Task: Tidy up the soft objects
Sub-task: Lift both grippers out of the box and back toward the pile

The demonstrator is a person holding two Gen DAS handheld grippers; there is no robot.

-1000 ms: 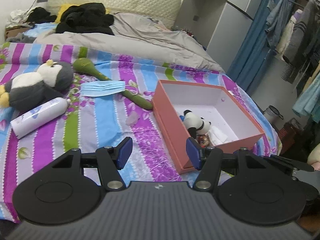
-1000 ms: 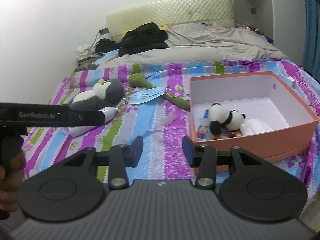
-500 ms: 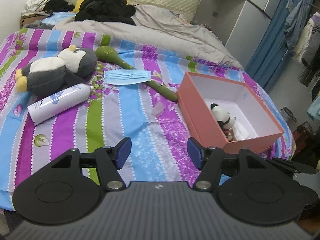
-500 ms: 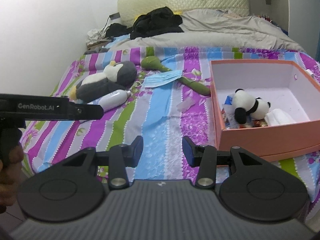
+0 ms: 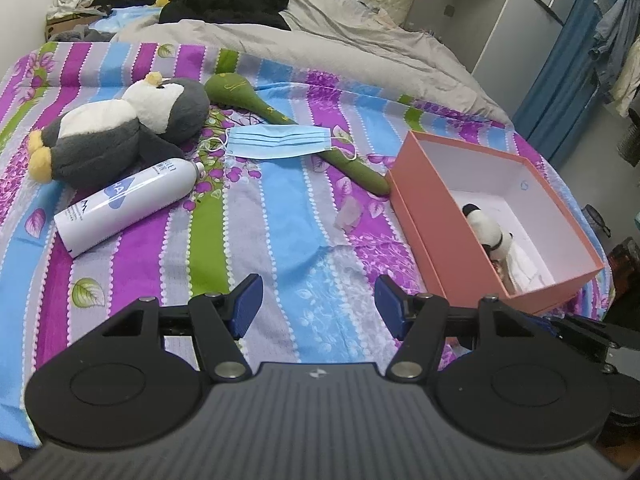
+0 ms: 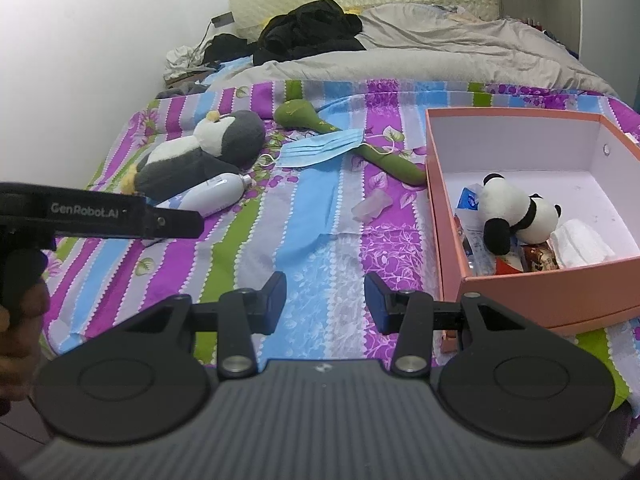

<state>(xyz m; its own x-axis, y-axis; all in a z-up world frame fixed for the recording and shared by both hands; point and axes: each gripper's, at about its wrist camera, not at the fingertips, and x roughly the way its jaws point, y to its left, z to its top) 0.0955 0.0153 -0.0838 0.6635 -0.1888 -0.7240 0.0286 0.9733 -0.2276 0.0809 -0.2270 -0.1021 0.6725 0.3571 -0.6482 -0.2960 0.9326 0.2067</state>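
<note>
Left gripper (image 5: pixel 318 300) and right gripper (image 6: pixel 325 302), each with jaws spread wide and empty, hover over the near edge of the striped bedspread (image 5: pixel 280 216); bare fabric lies ahead of both toward 12 o'clock. In the left wrist view, at 10 o'clock, a fuzzy grey-and-white penguin plush (image 5: pixel 120 132) lies on its side, touching a smooth white cylindrical bottle (image 5: pixel 128 206). At 12 o'clock a pleated blue face mask (image 5: pixel 280 142) drapes over a long green club-shaped plush (image 5: pixel 296 128), whose thin end reaches the rigid coral cardboard box (image 5: pixel 432 224) at 2 o'clock. Inside the box, a panda plush (image 6: pixel 516 212) rests on assorted packets beside a folded white cloth (image 6: pixel 580 242). A small translucent piece (image 5: pixel 349 216) lies just left of the box.
</note>
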